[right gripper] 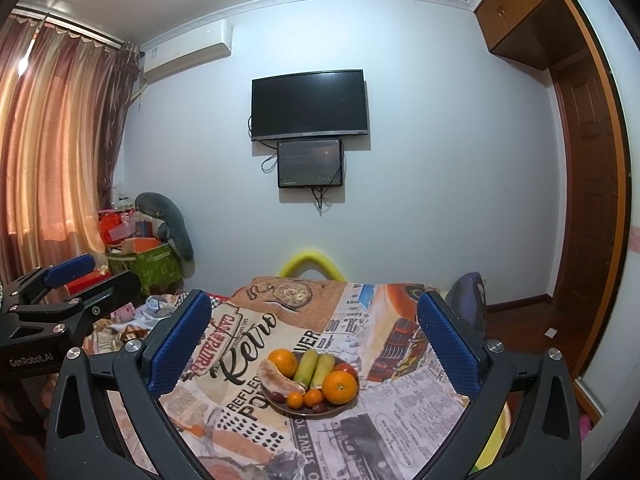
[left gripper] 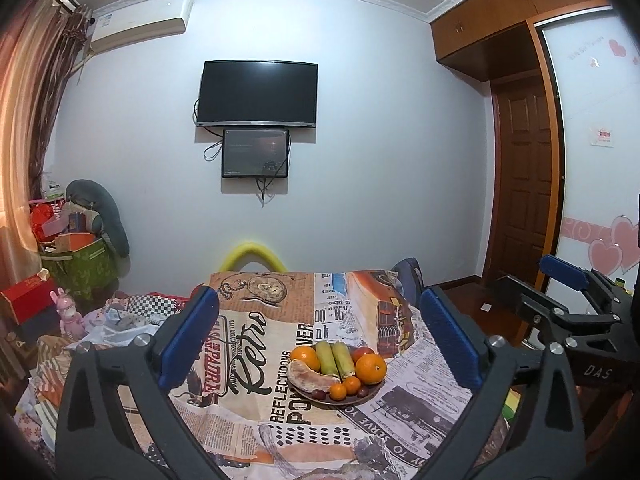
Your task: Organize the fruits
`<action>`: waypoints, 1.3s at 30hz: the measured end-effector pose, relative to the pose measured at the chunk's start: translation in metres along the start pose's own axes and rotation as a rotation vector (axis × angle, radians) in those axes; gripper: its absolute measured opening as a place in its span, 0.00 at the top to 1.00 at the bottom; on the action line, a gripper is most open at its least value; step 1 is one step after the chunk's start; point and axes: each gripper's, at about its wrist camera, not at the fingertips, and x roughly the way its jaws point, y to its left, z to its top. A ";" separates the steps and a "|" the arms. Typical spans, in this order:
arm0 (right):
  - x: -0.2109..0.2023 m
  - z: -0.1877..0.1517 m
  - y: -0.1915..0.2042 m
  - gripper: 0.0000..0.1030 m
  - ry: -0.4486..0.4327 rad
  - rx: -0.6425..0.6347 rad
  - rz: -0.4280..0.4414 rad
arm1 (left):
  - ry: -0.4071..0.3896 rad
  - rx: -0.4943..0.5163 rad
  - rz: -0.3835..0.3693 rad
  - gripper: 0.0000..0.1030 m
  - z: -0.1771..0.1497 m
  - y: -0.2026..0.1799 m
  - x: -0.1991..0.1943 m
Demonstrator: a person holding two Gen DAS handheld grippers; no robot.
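Observation:
A brown plate (left gripper: 320,402) (right gripper: 340,409) of fruit sits on a table with a printed newspaper-style cloth (left gripper: 248,364) (right gripper: 392,400). It holds two large oranges (left gripper: 371,368) (right gripper: 339,387), two green-yellow fruits (left gripper: 325,357) (right gripper: 307,366), a peeled citrus (left gripper: 312,377) (right gripper: 276,381), small tangerines (left gripper: 338,391) (right gripper: 295,400), a red fruit (left gripper: 362,351) and dark grapes. My left gripper (left gripper: 320,340) is open and empty, hovering short of the plate. My right gripper (right gripper: 314,344) is open and empty, also short of the plate. Each gripper shows at the edge of the other's view.
A yellow chair back (left gripper: 253,254) (right gripper: 312,264) stands behind the table. A cluttered bed with a toy rabbit (left gripper: 70,314) and boxes lies left. A green bin (left gripper: 80,270) stands by the curtains. A TV (left gripper: 258,94) hangs on the wall; a door (left gripper: 524,184) is right.

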 end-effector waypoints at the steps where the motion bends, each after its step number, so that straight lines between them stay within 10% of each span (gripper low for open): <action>1: 0.000 0.000 0.000 0.00 0.000 0.000 -0.001 | 0.002 0.000 -0.002 0.01 0.000 0.000 0.000; 39: -0.004 0.005 -0.004 0.00 -0.003 0.013 -0.014 | 0.020 0.001 -0.041 0.00 -0.003 -0.007 0.004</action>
